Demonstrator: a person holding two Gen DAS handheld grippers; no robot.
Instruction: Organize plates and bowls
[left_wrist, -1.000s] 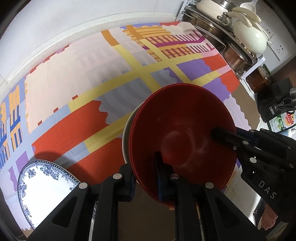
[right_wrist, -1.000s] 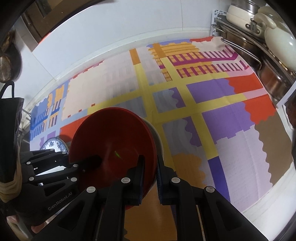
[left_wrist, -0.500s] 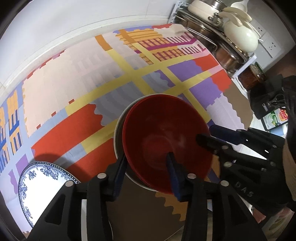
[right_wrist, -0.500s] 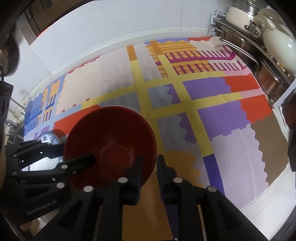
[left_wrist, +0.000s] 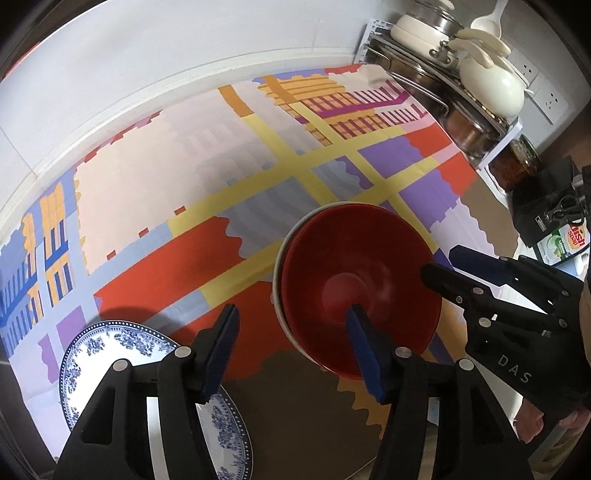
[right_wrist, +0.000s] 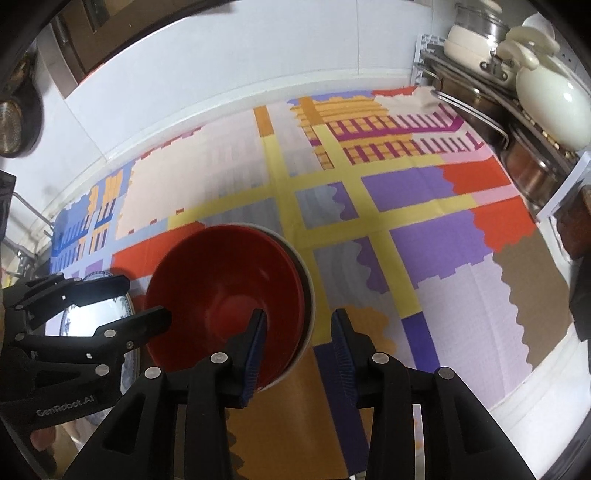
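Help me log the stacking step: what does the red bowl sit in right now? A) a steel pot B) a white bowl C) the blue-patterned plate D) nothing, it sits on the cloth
B: the red bowl nests in a white bowl, whose rim shows around its edge.

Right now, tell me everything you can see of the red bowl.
The red bowl is round, glossy, plastic-looking and empty, upright, nested in a white bowl on the patterned cloth. Both grippers are open: the left gripper and right gripper each straddle its rim without clamping it.
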